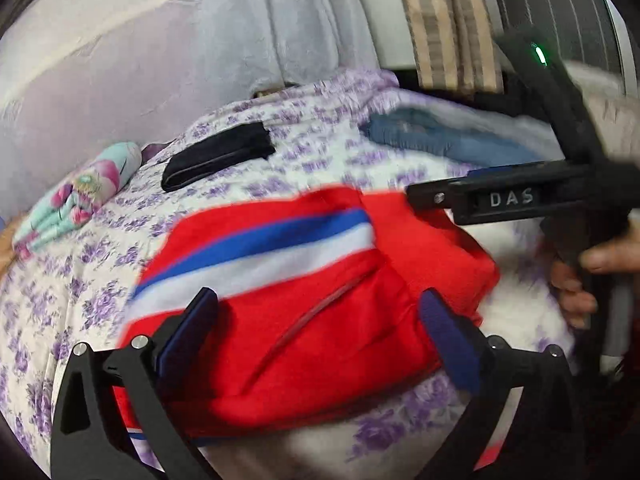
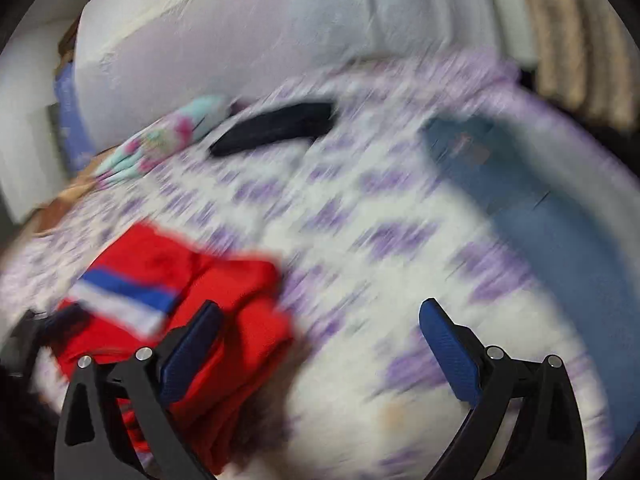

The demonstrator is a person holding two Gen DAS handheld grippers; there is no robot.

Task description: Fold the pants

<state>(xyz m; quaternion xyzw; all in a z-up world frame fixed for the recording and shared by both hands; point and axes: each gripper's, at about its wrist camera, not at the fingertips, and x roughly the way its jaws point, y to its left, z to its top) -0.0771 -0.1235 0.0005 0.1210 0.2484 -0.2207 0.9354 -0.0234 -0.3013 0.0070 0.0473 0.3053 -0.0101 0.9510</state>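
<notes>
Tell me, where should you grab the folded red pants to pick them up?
Probably by the thick folded edge nearest the left gripper, coming in low from the front. The red pants lie flat in a stacked bundle on the flowery bedspread, so pinching that near edge should catch all layers together; its jaws are wide open, holding nothing.

blurred bedspread [image 2: 360, 216] (motion smear), jeans [image 2: 520, 200] indistinct

Pants [image 1: 280, 280] on bedspread [image 1: 80, 280]; pouch [image 1: 218, 156] behind.

folded red striped pants [image 1: 304, 312] on bedspread [image 1: 72, 280]
</notes>
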